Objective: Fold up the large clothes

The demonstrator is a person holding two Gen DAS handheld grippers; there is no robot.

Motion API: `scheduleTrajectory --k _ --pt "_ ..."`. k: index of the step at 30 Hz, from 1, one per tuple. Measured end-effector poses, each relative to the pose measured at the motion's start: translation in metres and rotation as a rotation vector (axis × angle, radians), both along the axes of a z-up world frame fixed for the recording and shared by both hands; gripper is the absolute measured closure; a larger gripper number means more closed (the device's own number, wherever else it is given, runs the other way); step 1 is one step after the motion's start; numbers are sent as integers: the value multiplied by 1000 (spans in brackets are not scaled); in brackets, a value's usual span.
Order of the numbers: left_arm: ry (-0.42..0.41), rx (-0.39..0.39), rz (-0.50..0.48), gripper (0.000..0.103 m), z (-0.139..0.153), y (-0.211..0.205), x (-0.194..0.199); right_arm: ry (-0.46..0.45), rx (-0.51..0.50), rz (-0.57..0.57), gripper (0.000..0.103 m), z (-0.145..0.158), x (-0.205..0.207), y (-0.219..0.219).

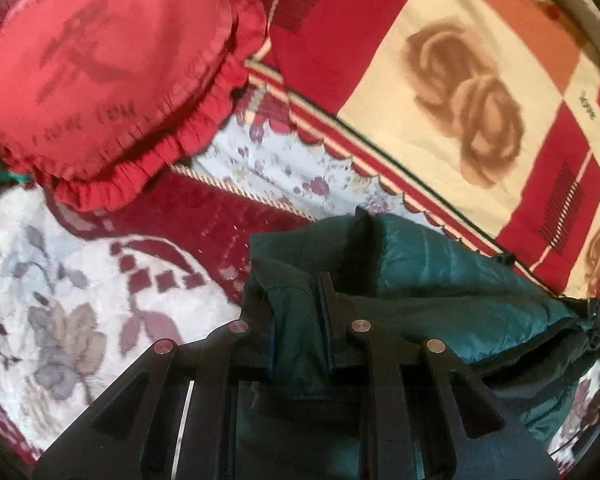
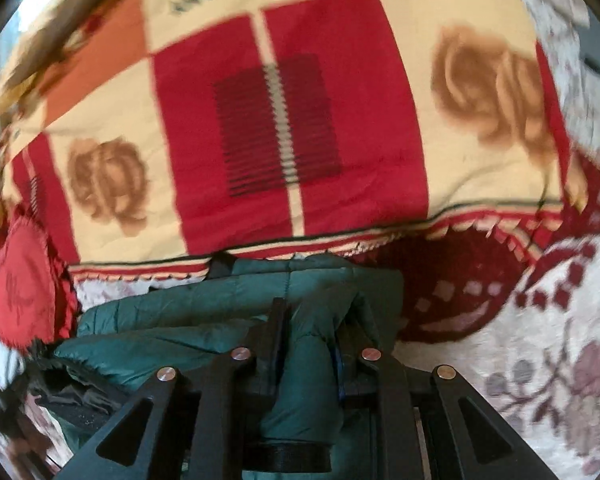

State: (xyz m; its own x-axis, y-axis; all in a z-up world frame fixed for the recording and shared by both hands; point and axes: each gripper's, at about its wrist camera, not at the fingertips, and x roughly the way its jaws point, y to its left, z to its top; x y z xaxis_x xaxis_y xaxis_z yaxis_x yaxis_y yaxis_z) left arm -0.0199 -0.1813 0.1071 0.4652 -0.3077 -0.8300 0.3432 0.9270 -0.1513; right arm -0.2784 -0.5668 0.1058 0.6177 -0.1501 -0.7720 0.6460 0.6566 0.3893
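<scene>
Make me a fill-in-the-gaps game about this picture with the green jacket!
1. Both tools, the left tool and the right tool, are shut on a dark ____ puffy jacket.
2. The frilly round cushion is coloured ____.
3. The checked blanket shows brown ____ on cream squares.
4. The jacket lies on a bedspread with a ____ pattern.

Missing words: green; red; roses; flower

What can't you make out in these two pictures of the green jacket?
- Jacket shape: both views cut it off at the bottom edge, and each gripper covers part of it.
- Writing on the red cushion, left view: blurred.
- Small print on the checked blanket, right view: blurred and too small.
- Dark clutter, lower left of the right view: blurred, at the edge.
</scene>
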Motion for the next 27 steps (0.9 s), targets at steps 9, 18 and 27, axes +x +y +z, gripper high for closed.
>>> scheduleTrajectory --k 9,18,27 --pt "156 -241 14 72 -17 25 20 -122 77 6 59 -6 -14 -11" --pt "20 -384 67 29 37 66 3 -241 -60 4 20 44 -58 10" --pt "12 -217 5 29 18 23 -7 -69 -281 335 20 31 33 108"
